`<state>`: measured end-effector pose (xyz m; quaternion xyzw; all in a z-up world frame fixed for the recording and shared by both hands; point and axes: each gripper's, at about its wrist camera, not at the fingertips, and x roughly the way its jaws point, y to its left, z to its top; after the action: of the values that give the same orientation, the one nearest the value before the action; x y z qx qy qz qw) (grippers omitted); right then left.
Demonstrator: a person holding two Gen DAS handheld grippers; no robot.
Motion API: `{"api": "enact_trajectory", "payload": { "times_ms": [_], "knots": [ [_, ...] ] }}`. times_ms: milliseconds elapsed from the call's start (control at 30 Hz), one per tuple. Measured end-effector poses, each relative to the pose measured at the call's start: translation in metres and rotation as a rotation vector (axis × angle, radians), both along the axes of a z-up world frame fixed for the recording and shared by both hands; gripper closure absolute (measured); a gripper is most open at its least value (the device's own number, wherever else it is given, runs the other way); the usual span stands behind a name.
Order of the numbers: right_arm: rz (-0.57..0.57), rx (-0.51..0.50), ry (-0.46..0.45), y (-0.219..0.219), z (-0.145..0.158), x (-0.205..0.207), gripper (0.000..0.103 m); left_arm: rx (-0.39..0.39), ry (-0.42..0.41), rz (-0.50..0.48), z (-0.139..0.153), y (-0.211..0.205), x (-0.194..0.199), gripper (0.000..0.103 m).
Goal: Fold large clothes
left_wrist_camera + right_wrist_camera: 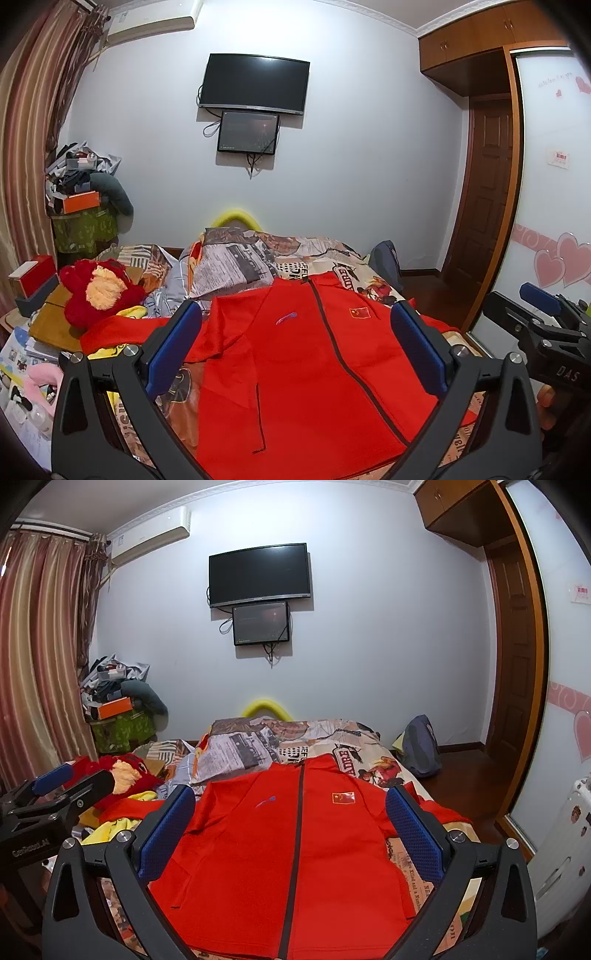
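Observation:
A large red zip-up jacket (295, 369) (280, 856) lies spread flat, front up, on the bed, collar toward the far wall, dark zipper down its middle and a small flag patch on the chest. Its left sleeve trails off toward the plush toy. My left gripper (295, 347) hovers open above the jacket's body, blue pads wide apart, nothing between them. My right gripper (291, 827) hangs open the same way over the jacket's middle. Each gripper shows at the edge of the other's view: the right gripper (543, 317) and the left gripper (55, 786).
The bed (369, 760) carries a printed newspaper-pattern cover and a folded quilt (236, 262). A red plush toy (99, 291), yellow cloth and boxes crowd the left side. A backpack (421, 746) sits on the floor right of the bed, beside a wardrobe (546, 184).

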<state>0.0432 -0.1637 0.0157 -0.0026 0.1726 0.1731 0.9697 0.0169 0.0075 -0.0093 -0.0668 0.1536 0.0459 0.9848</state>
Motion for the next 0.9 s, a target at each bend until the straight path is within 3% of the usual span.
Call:
{"api": "enact_trajectory", "payload": {
  "times_ms": [267, 533, 600, 900],
  "knots": [
    [-0.002, -0.001, 0.018, 0.000, -0.004, 0.006, 0.001, 0.030, -0.005, 0.035, 0.002, 0.000, 0.000, 0.000],
    [-0.043, -0.035, 0.023, 0.001, -0.008, 0.029, 0.001, 0.112, -0.027, 0.109, 0.013, 0.008, 0.017, 0.000],
    [-0.052, -0.047, 0.017, 0.002, -0.009, 0.037, 0.001, 0.133, -0.038, 0.155, 0.016, 0.014, 0.026, 0.000],
    [-0.015, -0.062, 0.072, 0.013, -0.028, 0.080, 0.001, 0.094, 0.057, 0.159, 0.015, 0.080, 0.093, 0.000]
  ]
}}
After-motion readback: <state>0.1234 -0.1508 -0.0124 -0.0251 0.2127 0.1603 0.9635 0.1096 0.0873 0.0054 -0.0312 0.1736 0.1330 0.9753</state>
